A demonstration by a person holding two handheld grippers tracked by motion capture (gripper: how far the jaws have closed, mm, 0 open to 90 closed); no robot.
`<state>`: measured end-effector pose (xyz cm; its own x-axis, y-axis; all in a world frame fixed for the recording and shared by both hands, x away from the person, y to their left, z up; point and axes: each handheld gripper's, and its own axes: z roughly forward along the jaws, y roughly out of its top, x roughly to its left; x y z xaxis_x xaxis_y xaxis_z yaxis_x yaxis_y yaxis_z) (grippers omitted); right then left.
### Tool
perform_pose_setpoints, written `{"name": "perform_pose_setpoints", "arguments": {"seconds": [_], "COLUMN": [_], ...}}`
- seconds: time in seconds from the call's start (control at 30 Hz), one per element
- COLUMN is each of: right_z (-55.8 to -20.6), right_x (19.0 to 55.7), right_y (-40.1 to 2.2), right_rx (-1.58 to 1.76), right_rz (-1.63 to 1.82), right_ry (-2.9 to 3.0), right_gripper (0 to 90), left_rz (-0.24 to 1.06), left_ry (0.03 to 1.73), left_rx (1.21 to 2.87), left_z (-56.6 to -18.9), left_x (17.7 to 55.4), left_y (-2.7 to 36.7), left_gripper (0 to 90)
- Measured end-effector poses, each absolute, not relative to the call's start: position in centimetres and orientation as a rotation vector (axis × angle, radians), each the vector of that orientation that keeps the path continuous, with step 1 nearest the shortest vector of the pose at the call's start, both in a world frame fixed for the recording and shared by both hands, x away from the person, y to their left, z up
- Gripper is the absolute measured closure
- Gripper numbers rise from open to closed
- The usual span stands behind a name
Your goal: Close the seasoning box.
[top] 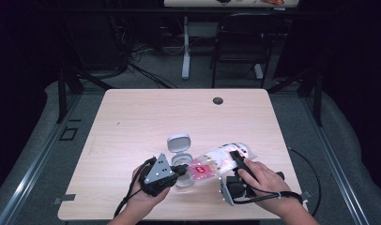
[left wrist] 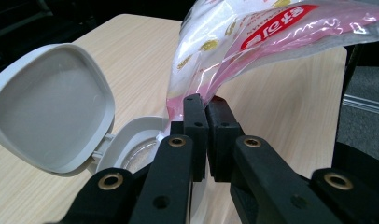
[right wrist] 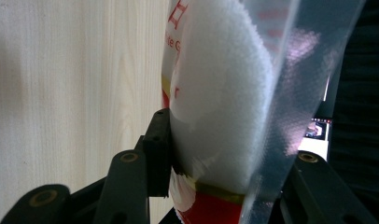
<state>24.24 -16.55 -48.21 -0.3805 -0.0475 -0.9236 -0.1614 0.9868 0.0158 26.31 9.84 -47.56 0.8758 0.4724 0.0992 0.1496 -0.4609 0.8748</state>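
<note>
1. The pouch [top: 220, 161], a clear printed bag of white powder, slants between both claws. The right gripper [top: 235, 161] clamps its full upper body, and the left gripper [top: 179, 169] pinches its lower mouth edge.
2. Keep that mouth over the open-lidded container [top: 180, 154] just beyond the left claw; raise the right end slowly, I judge.
3. The wooden table [top: 132, 122] lies beneath; a dark room with a chair [top: 240, 42] lies far beyond.

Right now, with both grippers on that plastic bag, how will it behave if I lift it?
The bag is probably floppy: its film bends where the left gripper pinches it. It likely sags toward the white filling. The film looks glossy, so it may slip from the right gripper.
</note>
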Motion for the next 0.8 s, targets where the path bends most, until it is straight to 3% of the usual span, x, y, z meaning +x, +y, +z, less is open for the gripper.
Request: {"name": "perform_pose_setpoints", "arguments": {"seconds": [0.8], "right_z": [-47.83], "right_x": [24.4], "right_y": [-16.5], "right_rx": [-0.188], "right_rz": [0.106], "right_ry": [1.956], "right_gripper": [56.9], "left_rz": [0.399], "left_ry": [0.456], "left_rx": [2.037], "left_z": [-47.95], "left_x": [26.35], "left_y": [9.82], "left_gripper": [87.9]}}
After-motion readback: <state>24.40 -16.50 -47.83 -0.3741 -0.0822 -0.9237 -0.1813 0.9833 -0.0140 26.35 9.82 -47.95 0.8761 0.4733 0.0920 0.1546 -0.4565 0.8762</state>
